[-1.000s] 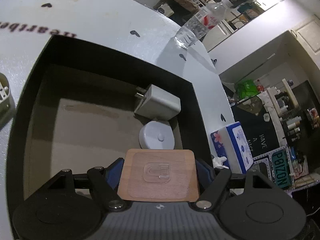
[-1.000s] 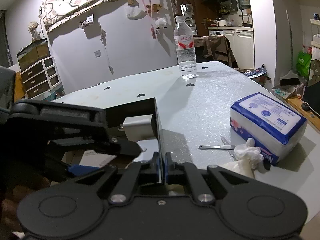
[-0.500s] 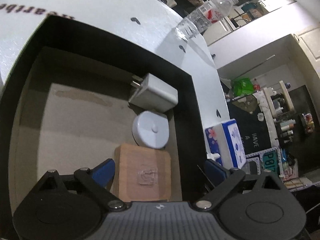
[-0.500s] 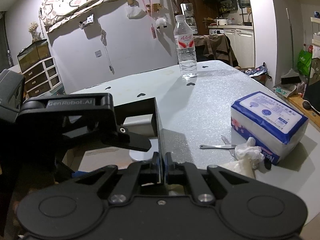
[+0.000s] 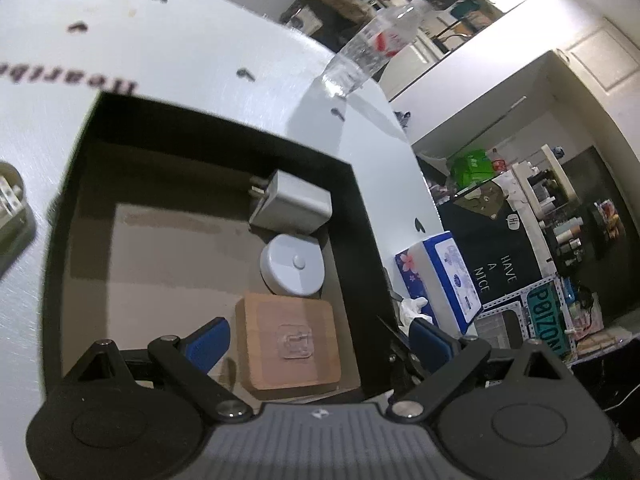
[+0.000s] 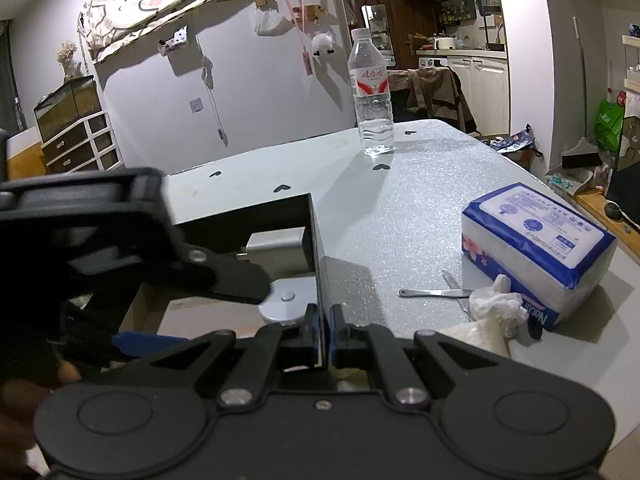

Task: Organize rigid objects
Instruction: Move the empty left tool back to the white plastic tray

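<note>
A black box (image 5: 362, 216) lies open on the white table. Inside along its right wall lie a grey charger plug (image 5: 290, 204), a round white disc (image 5: 291, 265) and a flat wooden square (image 5: 290, 340) with a clear hook on it. My left gripper (image 5: 320, 338) is open and empty, raised above the wooden square. My right gripper (image 6: 323, 330) is shut on the box's right wall (image 6: 316, 248). In the right wrist view the plug (image 6: 276, 247) and disc (image 6: 286, 300) show; the left gripper (image 6: 132, 248) hides the rest.
A water bottle (image 6: 371, 92) stands at the table's far side. A tissue pack (image 6: 532, 248), crumpled tissue (image 6: 498, 302) and metal tweezers (image 6: 436, 292) lie right of the box. A white object (image 5: 10, 204) sits at the left edge in the left wrist view.
My left gripper opened and let the wooden square go into the box beside the disc, then rose away from it. My right gripper stayed shut on the box wall.
</note>
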`<state>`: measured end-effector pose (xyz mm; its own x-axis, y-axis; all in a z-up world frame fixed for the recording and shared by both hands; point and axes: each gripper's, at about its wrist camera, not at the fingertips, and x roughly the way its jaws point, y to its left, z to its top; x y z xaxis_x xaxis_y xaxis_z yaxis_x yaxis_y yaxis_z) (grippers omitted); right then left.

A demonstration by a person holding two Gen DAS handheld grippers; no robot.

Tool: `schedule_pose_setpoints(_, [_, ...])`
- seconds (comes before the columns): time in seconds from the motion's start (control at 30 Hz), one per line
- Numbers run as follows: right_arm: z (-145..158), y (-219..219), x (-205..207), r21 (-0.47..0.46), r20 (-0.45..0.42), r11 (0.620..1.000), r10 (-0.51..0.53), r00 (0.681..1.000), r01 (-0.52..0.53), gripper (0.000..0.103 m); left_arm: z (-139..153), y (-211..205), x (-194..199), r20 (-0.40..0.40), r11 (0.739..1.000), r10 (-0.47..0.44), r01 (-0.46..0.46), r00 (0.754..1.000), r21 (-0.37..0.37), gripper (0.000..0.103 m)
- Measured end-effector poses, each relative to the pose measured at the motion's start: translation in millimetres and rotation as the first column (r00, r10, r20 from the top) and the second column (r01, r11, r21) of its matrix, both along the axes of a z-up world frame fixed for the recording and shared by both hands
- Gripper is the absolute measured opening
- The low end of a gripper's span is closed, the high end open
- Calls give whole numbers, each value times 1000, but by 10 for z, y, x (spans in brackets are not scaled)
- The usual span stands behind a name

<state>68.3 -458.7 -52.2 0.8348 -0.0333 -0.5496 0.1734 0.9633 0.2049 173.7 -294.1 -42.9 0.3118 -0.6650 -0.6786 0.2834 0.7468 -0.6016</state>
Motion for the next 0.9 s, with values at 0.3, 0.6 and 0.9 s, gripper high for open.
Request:
schedule_pose_setpoints(0.3, [-2,19,29,-12,-13,1000,-6,1000,6,6,221,260,-257,162,998,-47,41,986,38,99])
schedule_pose_setpoints(0.6, [13,48,39,-30,-27,1000,-7,1000,6,5,377,651,-518,373,995,-41,2,927,104,103])
schedule_pose_setpoints(0.9, [35,35,33,-17,-25,1000,-4,1000,4,8,358,1117,-616,493,980,-26,-74,870,182,103])
